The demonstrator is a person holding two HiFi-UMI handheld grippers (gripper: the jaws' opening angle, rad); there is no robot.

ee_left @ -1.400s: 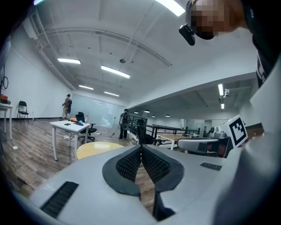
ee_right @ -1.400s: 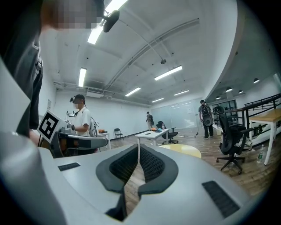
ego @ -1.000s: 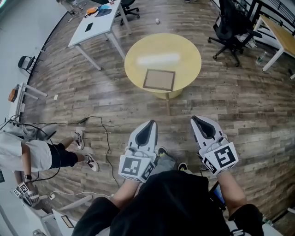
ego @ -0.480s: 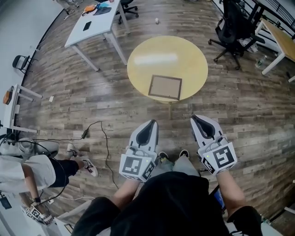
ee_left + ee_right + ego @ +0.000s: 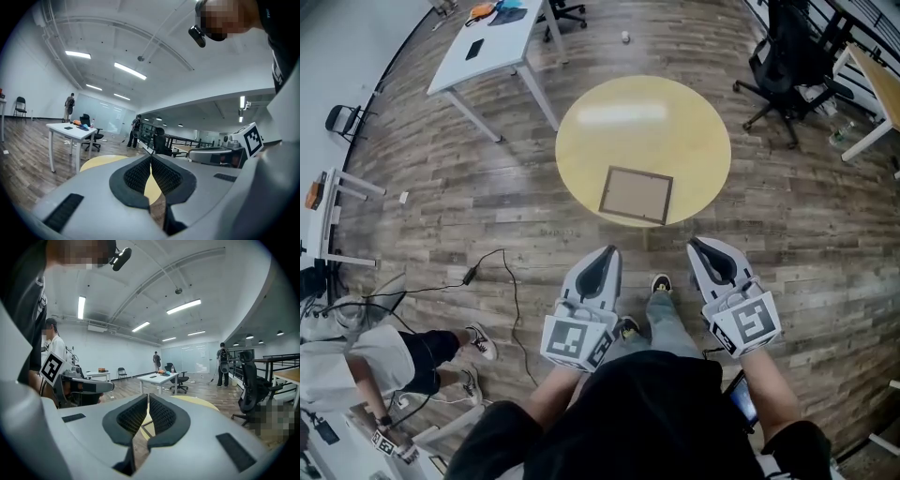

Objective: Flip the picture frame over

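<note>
Left hand-held gripper and right hand-held gripper, both closed and empty, should open before reaching the picture frame near the edge of the round desk

A grey-brown wood-plank floor fills the room. A round yellow tabletop stands mid-floor, with a white desk beyond its far-left edge and a black office chair off to its right. White walls rise to a ceiling with strip lights.
</note>
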